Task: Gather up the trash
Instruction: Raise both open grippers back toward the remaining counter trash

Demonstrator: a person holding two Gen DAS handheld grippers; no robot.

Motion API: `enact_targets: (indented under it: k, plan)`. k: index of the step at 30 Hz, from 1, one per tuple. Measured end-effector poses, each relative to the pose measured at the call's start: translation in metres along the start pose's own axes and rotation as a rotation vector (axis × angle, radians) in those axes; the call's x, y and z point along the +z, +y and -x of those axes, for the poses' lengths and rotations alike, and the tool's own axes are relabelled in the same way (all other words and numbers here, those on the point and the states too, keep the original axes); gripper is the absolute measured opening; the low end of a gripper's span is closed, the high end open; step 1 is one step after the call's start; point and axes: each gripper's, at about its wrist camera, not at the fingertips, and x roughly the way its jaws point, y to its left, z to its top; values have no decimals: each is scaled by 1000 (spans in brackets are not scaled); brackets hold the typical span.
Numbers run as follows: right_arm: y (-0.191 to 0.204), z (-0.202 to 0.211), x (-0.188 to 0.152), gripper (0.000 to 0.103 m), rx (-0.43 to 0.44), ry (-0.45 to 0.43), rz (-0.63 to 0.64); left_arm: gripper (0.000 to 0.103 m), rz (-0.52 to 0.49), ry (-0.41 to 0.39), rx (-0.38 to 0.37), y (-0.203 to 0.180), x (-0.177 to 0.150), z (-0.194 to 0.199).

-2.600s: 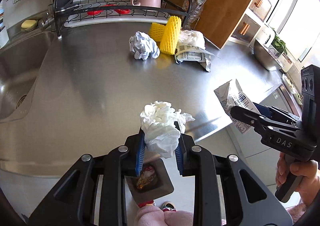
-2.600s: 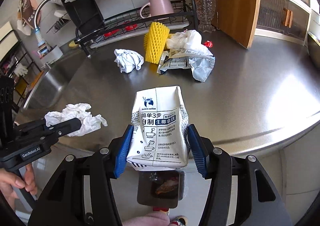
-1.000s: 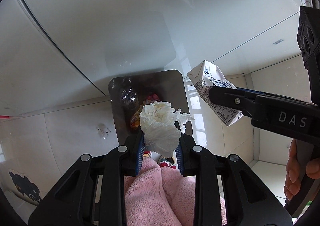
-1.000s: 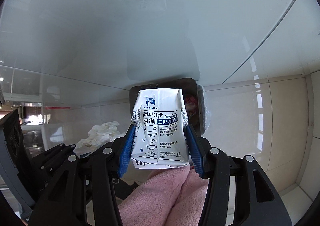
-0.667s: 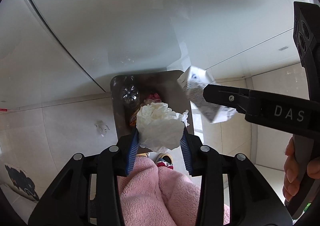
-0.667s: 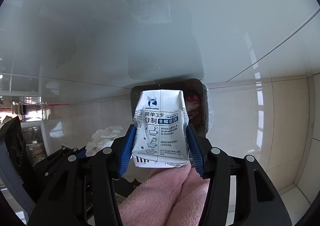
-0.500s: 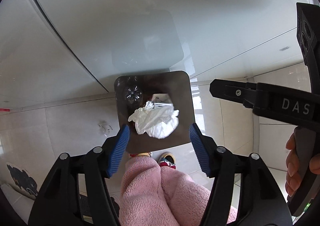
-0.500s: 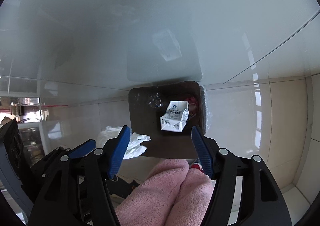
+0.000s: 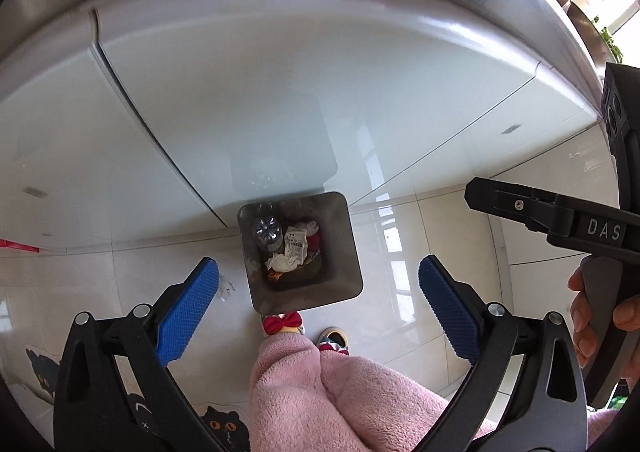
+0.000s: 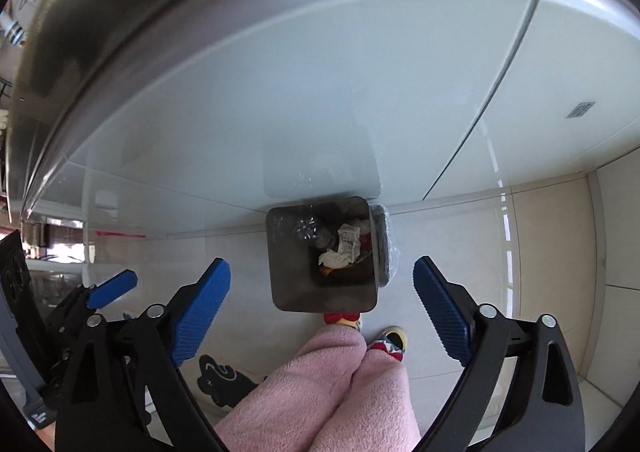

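Fingers (image 9: 188, 312) spread, empty (person's hand (image 9: 600, 316) left-view only).

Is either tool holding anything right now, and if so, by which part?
Nothing is held. Left tool and right tool have just opened, jaws empty; the tissue and carton lie in the bin.

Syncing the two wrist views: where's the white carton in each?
Left wrist: white carton lies inside the bin, just above centre, right of a clear bottle.
Right wrist: carton inside the bin, centre, upper right part.
Shared landmark: the crumpled tissue just below it.
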Motion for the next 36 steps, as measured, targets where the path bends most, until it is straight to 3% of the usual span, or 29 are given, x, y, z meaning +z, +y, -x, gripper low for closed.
enact_targets:
  k: [9,13,17,26,36]
  plan:
    - [-8,97,15,100,-42,-152,27,95,-32,-152,-15,-21,39,92]
    - [-8,143,34,100,-26,-265,16,95,-42,-213,8,-23,62,122]
    - [1,177,63,100,-70,-368,64,95,-73,-266,53,-25,93,142]
    - [7,183,134,100,-68,-430,52,95,-81,-311,69,-10,173,149]
    - [23,133,205,100,-175,-417,136,95,-38,-274,35,-3,266,108]
